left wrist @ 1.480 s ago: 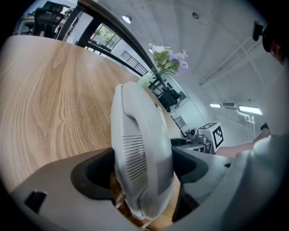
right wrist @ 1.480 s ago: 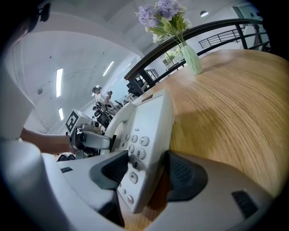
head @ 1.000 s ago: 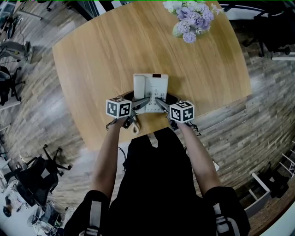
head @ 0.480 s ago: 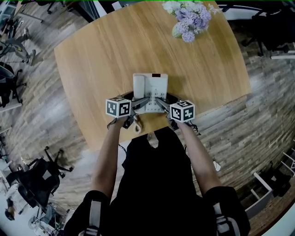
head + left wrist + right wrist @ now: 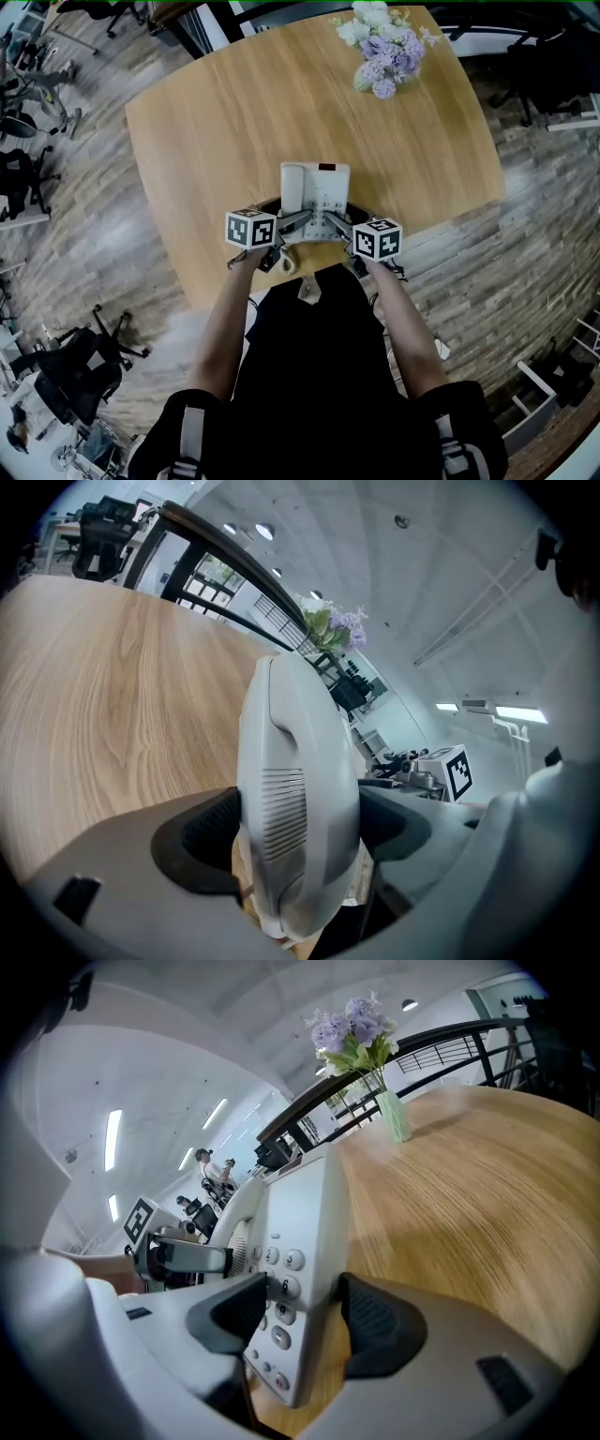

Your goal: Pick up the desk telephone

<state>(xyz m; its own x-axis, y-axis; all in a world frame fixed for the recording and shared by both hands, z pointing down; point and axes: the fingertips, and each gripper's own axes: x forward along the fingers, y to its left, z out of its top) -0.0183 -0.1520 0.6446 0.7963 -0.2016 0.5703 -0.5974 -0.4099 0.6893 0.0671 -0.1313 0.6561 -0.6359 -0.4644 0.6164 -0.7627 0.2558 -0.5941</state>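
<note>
- One desk telephone [image 5: 317, 190], white, lies at the near edge of the wooden tabletop [image 5: 225, 122], right in front of the person. No view settles whether its base rests on the wood or is off it.
- Two tools are on it, one from each side, and each carries one marker cube: the left cube [image 5: 250, 230] and the right cube [image 5: 378, 238].
- The left tool [image 5: 300, 829] is clenched on the handset [image 5: 295, 752], with a dark pad pressed to either side of its grilled end.
- The right tool [image 5: 302, 1318] grasps the telephone's right edge, one pad on the keypad [image 5: 281, 1288] face and the other on the underside.
- A pale coiled cord [image 5: 287, 263] hangs at the tabletop's near edge, just beside the left tool.
- One vase [image 5: 394, 1115] holds a single bunch of purple and white flowers [image 5: 382, 42]. It stands at the far right of the tabletop, well apart from the telephone, with wood grain between them.
- One dark railing [image 5: 216, 555] runs beyond the far edge of the tabletop.
- Dark office chairs [image 5: 89, 352] stand on the plank floor [image 5: 103, 244] to the left. At least three can be made out; the others are too small to count.
- One small figure of a person [image 5: 208, 1168] stands far off in the right gripper view.
</note>
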